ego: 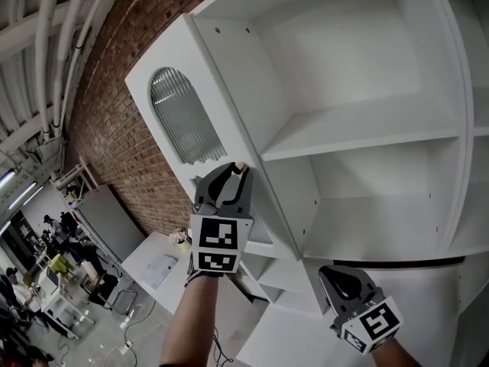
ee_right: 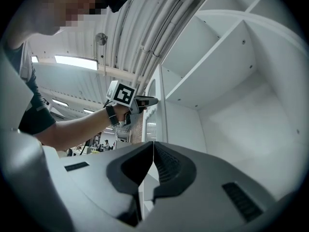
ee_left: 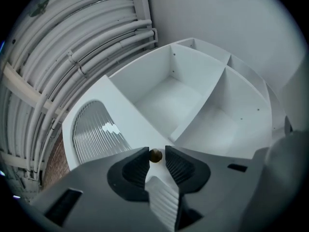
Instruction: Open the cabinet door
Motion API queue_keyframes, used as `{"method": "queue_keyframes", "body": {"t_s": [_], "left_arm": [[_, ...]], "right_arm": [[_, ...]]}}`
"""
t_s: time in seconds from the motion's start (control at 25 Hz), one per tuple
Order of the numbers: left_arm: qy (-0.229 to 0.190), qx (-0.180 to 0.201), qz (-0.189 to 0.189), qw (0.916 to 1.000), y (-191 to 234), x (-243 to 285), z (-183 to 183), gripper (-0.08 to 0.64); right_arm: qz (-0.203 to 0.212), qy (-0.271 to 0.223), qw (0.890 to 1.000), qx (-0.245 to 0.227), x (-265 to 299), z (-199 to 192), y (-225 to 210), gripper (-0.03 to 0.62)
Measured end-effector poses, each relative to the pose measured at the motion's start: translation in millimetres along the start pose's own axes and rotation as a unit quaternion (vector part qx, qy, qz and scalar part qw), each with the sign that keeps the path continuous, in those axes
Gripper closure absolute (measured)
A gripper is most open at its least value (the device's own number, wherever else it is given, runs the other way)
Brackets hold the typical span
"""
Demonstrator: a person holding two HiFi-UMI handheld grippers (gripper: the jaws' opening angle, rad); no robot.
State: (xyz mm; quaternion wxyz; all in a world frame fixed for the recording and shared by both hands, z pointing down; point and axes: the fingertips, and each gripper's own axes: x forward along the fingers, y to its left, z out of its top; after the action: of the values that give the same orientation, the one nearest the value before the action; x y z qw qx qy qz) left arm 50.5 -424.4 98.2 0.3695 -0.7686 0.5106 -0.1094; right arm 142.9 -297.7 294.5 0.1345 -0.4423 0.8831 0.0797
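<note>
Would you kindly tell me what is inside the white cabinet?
Only bare white shelves show inside the cabinet; nothing stands on them. Lower down, the right gripper covers part of it, so that area cannot be judged.

Brick wall beneath white ceiling pipes.

Right side of cabinet past view's edge; door bottom behind left tongs
</note>
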Motion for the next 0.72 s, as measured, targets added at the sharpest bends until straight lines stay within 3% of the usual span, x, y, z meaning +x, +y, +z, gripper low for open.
{"method": "queue_keyframes", "body": {"t_s": [0.72], "left_arm": [[-0.009,-0.018,-0.021,0.9996,4,-11,5,0.482]], "right_arm": [[0.008,-0.001,1.000,0.009,-5,1,-9,0.588]]}}
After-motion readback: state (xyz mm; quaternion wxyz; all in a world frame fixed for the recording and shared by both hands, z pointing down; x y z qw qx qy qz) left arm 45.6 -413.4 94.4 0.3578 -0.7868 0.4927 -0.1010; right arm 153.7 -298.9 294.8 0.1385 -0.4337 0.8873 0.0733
